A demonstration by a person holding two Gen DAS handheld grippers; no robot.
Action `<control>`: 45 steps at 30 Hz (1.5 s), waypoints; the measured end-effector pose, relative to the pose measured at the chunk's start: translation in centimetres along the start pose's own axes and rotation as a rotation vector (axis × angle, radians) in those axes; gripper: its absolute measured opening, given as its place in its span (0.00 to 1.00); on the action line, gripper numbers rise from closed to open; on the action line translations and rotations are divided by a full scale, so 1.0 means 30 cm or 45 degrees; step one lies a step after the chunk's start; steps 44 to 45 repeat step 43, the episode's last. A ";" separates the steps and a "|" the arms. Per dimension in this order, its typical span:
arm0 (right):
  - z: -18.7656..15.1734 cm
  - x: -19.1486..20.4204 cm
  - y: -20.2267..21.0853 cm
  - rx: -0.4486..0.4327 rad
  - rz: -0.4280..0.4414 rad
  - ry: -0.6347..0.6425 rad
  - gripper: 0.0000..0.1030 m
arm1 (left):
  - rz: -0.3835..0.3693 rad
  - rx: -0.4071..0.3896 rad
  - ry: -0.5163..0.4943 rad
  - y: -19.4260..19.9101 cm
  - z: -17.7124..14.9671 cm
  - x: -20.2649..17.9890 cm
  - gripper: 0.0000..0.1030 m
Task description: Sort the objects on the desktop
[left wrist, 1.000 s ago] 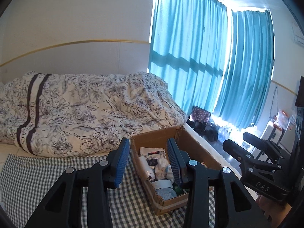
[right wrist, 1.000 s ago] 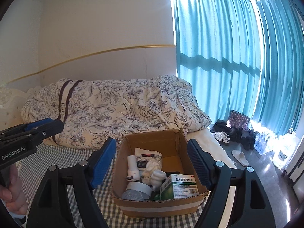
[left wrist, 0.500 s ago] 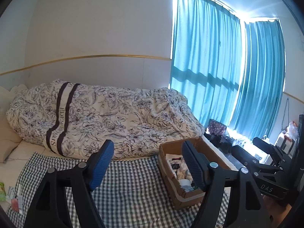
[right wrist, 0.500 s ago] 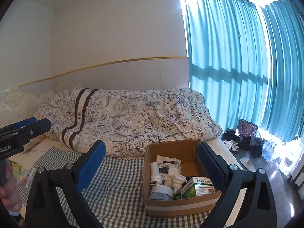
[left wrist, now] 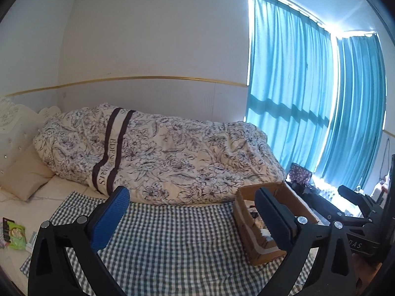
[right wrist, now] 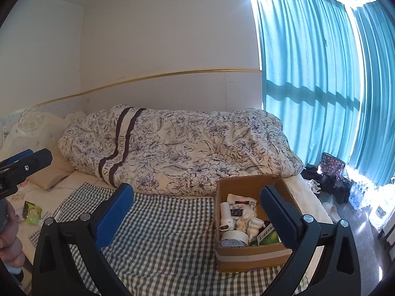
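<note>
A cardboard box [right wrist: 251,255] stands on the right part of a checked cloth [right wrist: 167,234] on a bed. Inside it lie a tape roll [right wrist: 234,238], a white bottle [right wrist: 226,215], a green-and-white carton [right wrist: 267,234] and other small items. From the left wrist view the same box [left wrist: 243,218] is partly hidden by a finger. My left gripper [left wrist: 192,215] is open and empty above the cloth. My right gripper [right wrist: 197,212] is open and empty too, its right finger in front of the box.
A flowered duvet [left wrist: 158,153] is bunched behind the cloth. Green packets [left wrist: 14,233] lie at the left on the sheet, near a pillow [left wrist: 22,175]. Blue curtains [right wrist: 321,86] hang at right; shoes and bottles [right wrist: 345,192] sit on the floor. A hand [right wrist: 9,246] holds the left gripper.
Both grippers have swung left and drawn back from the box, which now sits at the right of each view. The left gripper's fingers have spread much wider.
</note>
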State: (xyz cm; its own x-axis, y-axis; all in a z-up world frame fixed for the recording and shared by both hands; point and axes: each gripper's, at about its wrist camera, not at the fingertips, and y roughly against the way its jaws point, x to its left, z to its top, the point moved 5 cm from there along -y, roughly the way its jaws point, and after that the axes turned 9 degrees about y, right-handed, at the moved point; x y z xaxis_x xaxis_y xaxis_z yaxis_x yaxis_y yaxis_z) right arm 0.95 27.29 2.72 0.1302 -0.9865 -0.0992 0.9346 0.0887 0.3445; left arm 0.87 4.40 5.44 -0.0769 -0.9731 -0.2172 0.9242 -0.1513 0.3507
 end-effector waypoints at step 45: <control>-0.061 0.268 -0.085 0.083 0.094 0.120 1.00 | 0.103 0.074 0.037 -0.031 -0.115 0.250 1.00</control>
